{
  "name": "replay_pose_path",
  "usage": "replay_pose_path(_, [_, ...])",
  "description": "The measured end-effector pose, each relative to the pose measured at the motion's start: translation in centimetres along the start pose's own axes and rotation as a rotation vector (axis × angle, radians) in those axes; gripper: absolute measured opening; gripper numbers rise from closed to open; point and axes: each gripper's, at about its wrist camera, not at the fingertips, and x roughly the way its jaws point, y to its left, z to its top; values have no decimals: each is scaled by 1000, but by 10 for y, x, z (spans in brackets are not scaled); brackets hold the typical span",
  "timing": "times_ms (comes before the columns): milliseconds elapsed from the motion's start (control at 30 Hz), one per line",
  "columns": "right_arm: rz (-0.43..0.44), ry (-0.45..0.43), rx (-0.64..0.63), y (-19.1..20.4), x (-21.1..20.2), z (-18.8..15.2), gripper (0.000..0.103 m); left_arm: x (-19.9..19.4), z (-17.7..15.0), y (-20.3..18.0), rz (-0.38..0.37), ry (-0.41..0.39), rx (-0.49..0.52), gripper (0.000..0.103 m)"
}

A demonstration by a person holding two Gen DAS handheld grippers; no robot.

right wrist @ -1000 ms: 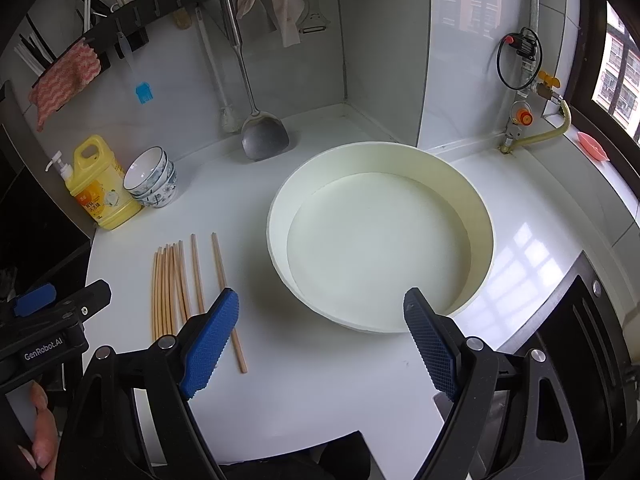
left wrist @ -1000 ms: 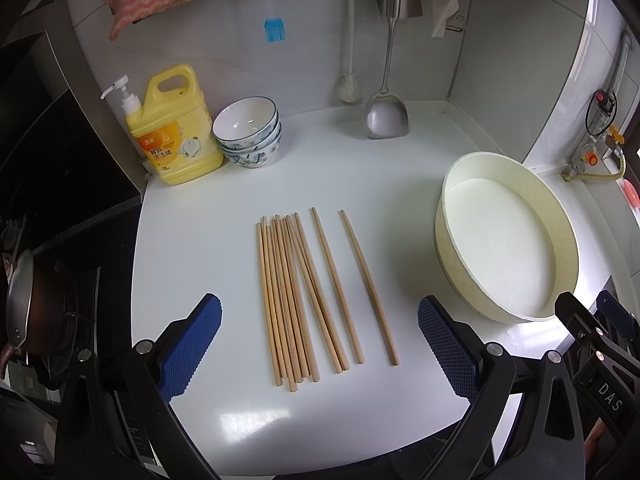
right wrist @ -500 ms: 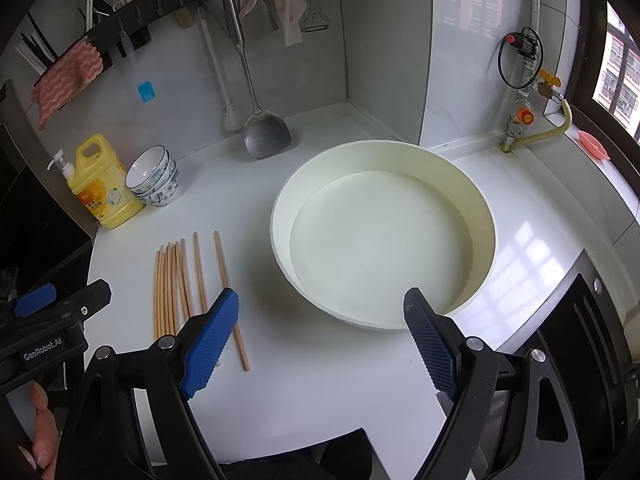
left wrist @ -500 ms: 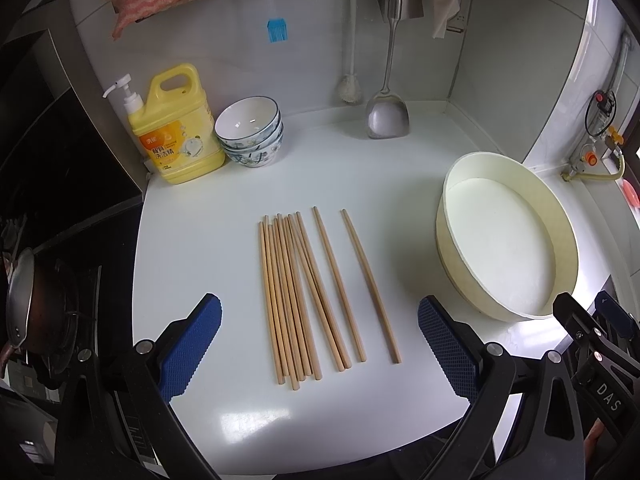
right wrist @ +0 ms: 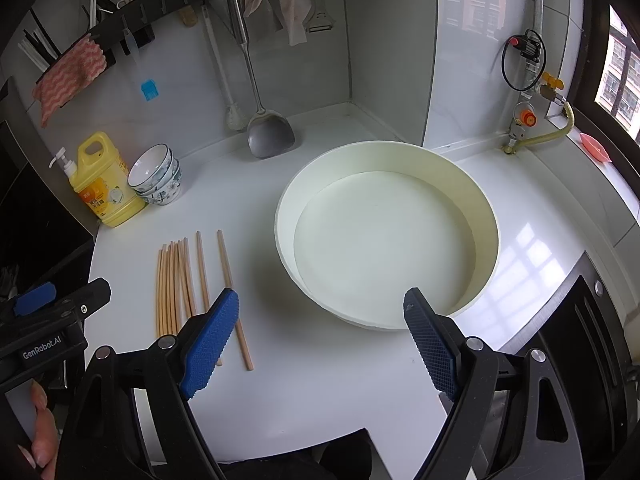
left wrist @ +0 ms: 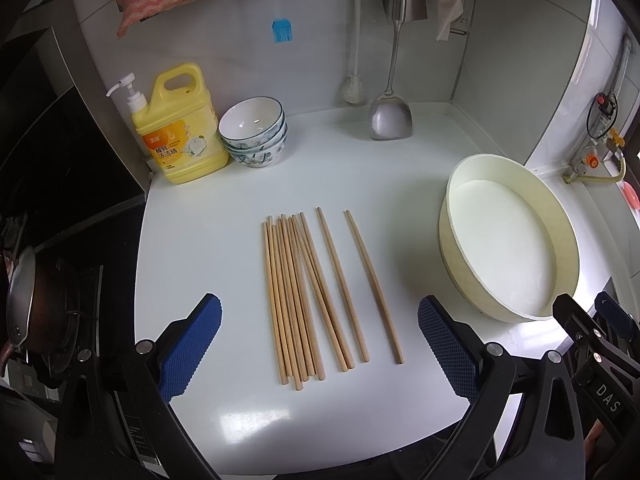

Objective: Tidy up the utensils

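Little is changed since earlier; both views are shifted slightly. The chopsticks (left wrist: 308,296) (light, stiff, slippery) are best pinched mid-length. The left gripper (left wrist: 320,344) and right gripper (right wrist: 320,340) are held spread apart, empty.

Matt wooden chopsticks (left wrist: 308,296), glossy countertop (left wrist: 240,408)

We hold both grippers above the counter (left wrist: 240,184), each wide apart and gripping nothing. Left gripper (left wrist: 320,344): blue-padded jaws spread, pointing toward the far wall, level. Right gripper (right wrist: 320,340): jaws likewise spread, sitting to the right of the left one. Our left hand (right wrist: 42,428) shows at the near left edge in the right wrist view, fingers wrapped on the left gripper's handle.
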Motion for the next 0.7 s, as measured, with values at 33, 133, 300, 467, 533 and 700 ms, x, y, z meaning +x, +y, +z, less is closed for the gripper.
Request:
replay_pose_path(33, [2,-2,-1,-1,0,0,81,0,0,0,0,0,0,97])
replay_pose_path(133, [2,-3,-5,1,0,-1,81,0,0,0,0,1,0,97])
replay_pose_path(300, [1,-3,-5,1,0,-1,81,0,0,0,-1,1,0,97])
replay_pose_path(467, [3,-2,-11,3,1,-1,81,2,-1,5,-7,21,-8,97])
replay_pose_path(533, [10,-1,-14,4,2,-2,81,3,-1,12,-4,25,-20,97])
replay_pose_path(700, [15,30,-35,20,14,-7,81,10,-8,40,25,37,-70,97])
